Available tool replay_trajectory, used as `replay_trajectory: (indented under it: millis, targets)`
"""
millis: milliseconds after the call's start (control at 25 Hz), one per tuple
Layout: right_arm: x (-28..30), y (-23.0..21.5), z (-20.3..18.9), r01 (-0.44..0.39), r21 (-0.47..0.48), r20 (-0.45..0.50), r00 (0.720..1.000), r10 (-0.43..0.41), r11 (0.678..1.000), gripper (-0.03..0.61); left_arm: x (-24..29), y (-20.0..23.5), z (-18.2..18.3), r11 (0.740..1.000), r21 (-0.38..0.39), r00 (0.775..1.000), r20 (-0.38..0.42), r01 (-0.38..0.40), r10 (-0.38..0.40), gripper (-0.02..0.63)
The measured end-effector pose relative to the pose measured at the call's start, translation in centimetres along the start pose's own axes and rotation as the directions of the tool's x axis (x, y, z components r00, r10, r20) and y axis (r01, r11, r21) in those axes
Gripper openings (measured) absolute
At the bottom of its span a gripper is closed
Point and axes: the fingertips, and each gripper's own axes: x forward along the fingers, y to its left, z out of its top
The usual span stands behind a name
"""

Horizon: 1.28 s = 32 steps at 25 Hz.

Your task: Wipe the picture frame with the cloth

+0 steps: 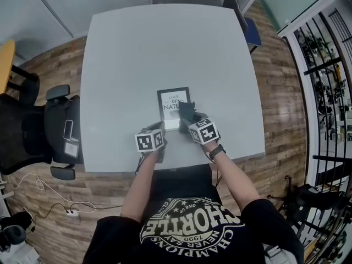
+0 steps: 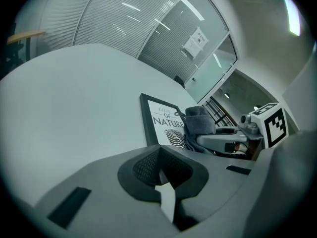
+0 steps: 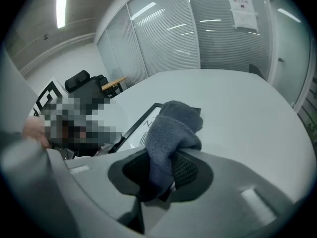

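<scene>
At the counter's (image 1: pixel 126 65) near edge, about midway along it, we hold both grippers side by side. The left gripper (image 1: pixel 161 127) has its fingers (image 2: pixel 143 165) clenched together with nothing between them, their tips just beside the near left corner of the frame (image 1: pixel 171 106); we cannot tell whether they touch it. The right gripper (image 1: pixel 191 121) has its fingers (image 3: pixel 185 168) grasping the grey cloth (image 3: pixel 173 123), which bunches up out of them. Just beyond, the frame lies flat on the counter, close to the near edge, its black border round a white print with lettering and a leaf. The cloth lies over the frame's right edge, covering part of the print. Beyond the frame the counter runs bare to its far edge. A black chair (image 1: pixel 55 131) stands at the counter's left edge.
</scene>
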Motion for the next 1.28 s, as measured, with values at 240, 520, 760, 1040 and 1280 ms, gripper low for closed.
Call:
replay_trajectory:
  millis: [240,520,760,1040,1280]
  targets:
    - [-1.9,-2.8,-0.8,0.047,0.042,0.017,0.999,-0.047,0.998,0.095,0.0,0.0,0.1,1.000,0.004,1.000,0.000,-0.003,0.003,0.003]
    - [-2.6,-3.0,-0.2,0.063,0.085,0.042,0.997,-0.066,0.994,0.095,0.0,0.1,0.0,0.999,0.052,1.000,-0.028,0.015,-0.013,0.005]
    - [-6.3,-1.2,5.8,0.039,0.111,0.197,0.978,-0.061,0.993,0.095,-1.9,-0.6,1.6,0.996,0.085,0.999,-0.047,0.017,-0.013,0.005]
    - [-14.2,0.3,14.1,0.070,0.094,0.450,0.887,-0.105,0.993,0.095,-9.1,-6.7,12.1,0.972,0.225,0.965,0.232,0.070,-0.123,0.005]
    - [-21.3,1.8,19.6,0.194,0.024,0.597,0.784,-0.170,0.981,0.095,-16.7,-12.3,19.7,0.930,0.367,0.865,0.472,-0.014,-0.173,0.005]
